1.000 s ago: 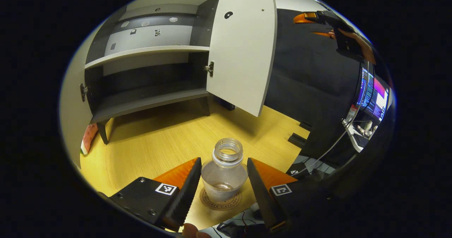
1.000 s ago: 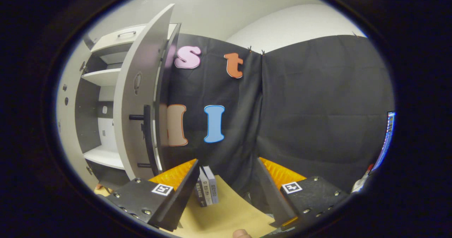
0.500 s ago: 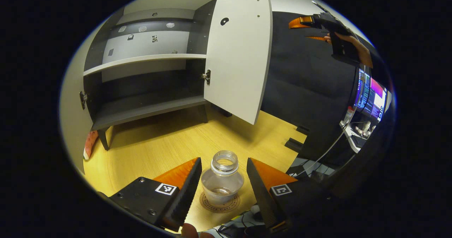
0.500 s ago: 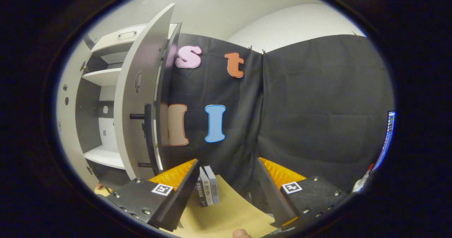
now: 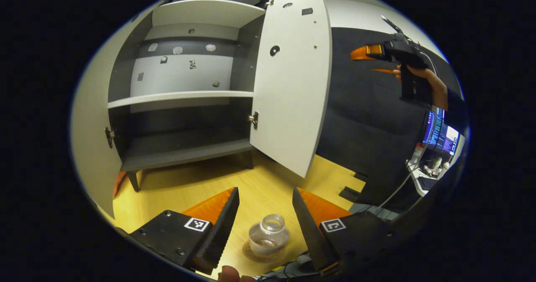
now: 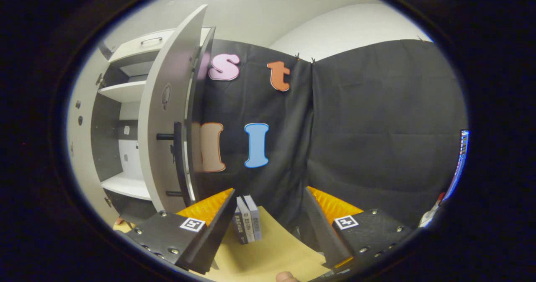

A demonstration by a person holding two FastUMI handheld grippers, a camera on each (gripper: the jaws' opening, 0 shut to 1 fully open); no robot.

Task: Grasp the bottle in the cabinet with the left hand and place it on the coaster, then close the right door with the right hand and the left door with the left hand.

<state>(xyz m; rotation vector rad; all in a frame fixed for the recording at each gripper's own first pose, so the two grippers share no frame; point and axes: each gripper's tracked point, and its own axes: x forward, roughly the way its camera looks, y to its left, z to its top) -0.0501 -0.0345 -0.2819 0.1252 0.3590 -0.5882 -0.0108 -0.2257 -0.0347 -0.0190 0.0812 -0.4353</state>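
A clear, capless bottle stands upright on a round brown coaster on the wooden table. My left gripper is open and raised above and behind it, fingers apart from the bottle. The cabinet stands beyond with both doors swung open; its right door juts toward me. In the left gripper view my right gripper hangs high at the right, held by a hand. In the right gripper view my right gripper is open and empty, with the right door and its black handle at the left.
The left door stands open along the left edge. Several small boxes stand on the table beyond the right gripper's fingers. A desk with lit screens sits at the far right. An orange-red object lies by the cabinet's left leg.
My left gripper has lifted up and back from the bottle, which stays on the coaster and now looks smaller and lower. The right gripper has barely moved.
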